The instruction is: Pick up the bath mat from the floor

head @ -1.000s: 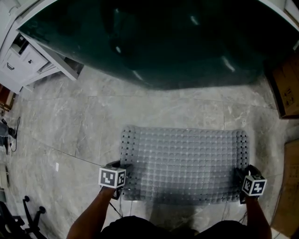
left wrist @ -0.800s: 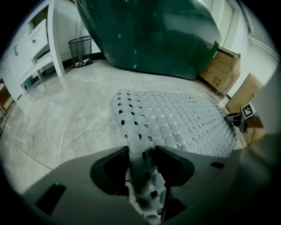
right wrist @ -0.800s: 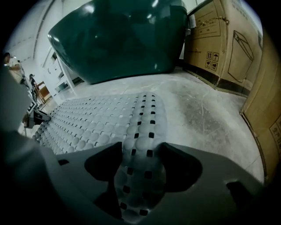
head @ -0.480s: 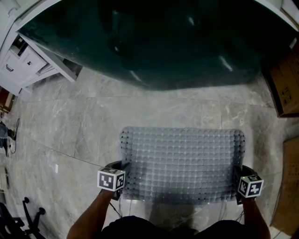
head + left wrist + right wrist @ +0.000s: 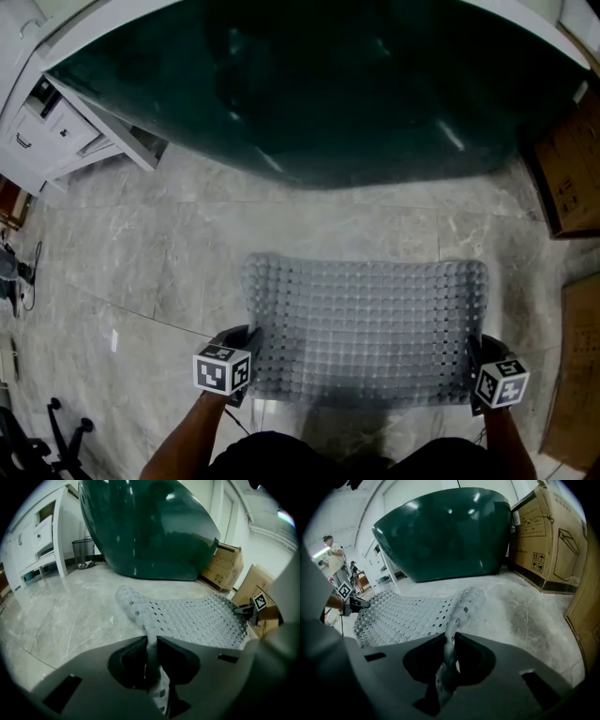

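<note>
Nearest the person, the left tongs [image 5: 246, 347] are closing on the near left corner of the grey perforated bath mat [image 5: 366, 323], its edge pinched upright between them. The right tongs [image 5: 474, 361] are closing likewise on the near right corner. The gripped edge curls up (the rest slopes down to the marble floor [image 5: 122, 272]). Beyond the mat stands a dark green bathtub [image 5: 319, 84], with a white cabinet [image 5: 37, 131] at left and cardboard boxes [image 5: 572, 169] at right.
</note>
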The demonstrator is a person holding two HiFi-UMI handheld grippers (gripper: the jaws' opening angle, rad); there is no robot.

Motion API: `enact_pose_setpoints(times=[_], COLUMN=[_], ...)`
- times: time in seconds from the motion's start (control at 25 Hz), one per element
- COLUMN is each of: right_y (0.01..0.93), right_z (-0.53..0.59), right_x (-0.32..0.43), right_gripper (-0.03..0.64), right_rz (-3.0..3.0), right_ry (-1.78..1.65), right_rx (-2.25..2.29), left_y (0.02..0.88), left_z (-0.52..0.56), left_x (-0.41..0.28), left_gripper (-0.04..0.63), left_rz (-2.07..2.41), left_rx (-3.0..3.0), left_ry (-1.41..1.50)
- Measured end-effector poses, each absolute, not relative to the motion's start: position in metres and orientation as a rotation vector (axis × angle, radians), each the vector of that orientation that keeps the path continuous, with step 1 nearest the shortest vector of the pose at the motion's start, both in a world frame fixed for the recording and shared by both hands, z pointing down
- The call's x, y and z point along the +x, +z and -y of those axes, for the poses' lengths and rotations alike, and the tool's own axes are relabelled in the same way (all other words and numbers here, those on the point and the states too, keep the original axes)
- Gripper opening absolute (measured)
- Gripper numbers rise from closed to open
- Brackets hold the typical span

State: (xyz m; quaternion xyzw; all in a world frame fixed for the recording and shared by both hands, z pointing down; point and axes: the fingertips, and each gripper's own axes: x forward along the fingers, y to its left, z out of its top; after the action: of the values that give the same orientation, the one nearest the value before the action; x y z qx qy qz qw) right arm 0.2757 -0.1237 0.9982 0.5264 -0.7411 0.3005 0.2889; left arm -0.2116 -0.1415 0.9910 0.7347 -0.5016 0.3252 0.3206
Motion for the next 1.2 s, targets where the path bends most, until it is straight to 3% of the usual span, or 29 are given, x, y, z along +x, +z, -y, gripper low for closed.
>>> enact_pose_setpoints(times=[0.68,1.2], right_y=[0.852,0.673], right_z=[0.134,0.124], right_x=[0.245,0.226], right_gripper=[0.052,0.052], right_rz=[2.085,2.129], right_ry=[0.766,0.763], right_rx=[1.405,1.442], left_y=[0.842,0.673], left_z=[0.148,0.133], left_x=[-0.203,-0.216], left_gripper=[0.051,0.051], left_rz=[1.376,1.427], left_rx=[2.016,2.042], left_ry=[0.798,0.725])
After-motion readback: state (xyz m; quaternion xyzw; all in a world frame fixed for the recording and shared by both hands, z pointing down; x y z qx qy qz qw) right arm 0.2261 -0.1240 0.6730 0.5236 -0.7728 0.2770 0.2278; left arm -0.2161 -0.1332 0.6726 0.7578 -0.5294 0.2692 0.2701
